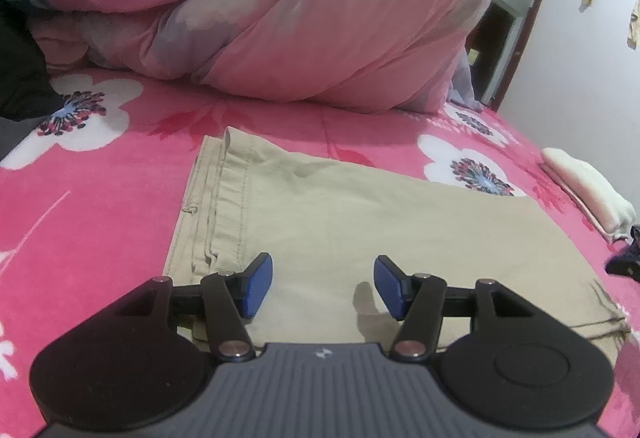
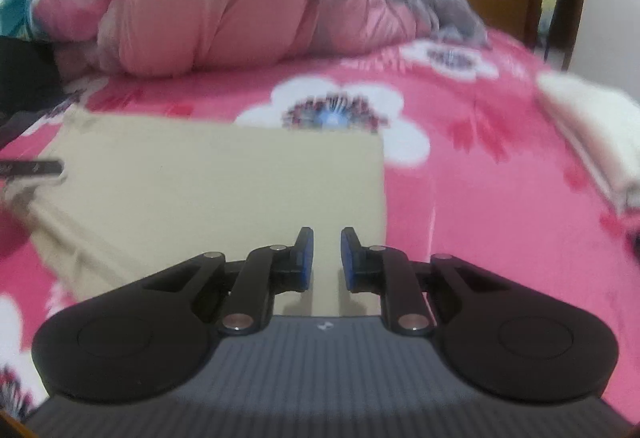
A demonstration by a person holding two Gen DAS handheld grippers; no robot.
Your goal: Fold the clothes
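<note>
Folded khaki trousers (image 1: 360, 222) lie flat on the pink flowered bedspread (image 1: 100, 198), waistband toward the left. My left gripper (image 1: 323, 286) hovers open over their near edge, nothing between its blue pads. In the right wrist view the same khaki trousers (image 2: 224, 190) fill the left centre. My right gripper (image 2: 327, 260) is above their near right corner, its pads a narrow gap apart and holding nothing. The other gripper's tip (image 2: 32, 168) pokes in at the left edge.
A bulky pink quilt (image 1: 300, 18) is heaped along the back of the bed. A folded cream garment (image 1: 588, 190) lies at the right edge, also seen as the cream garment (image 2: 596, 134). Dark clothing (image 1: 20, 70) sits at far left. A doorway (image 1: 516, 22) stands behind.
</note>
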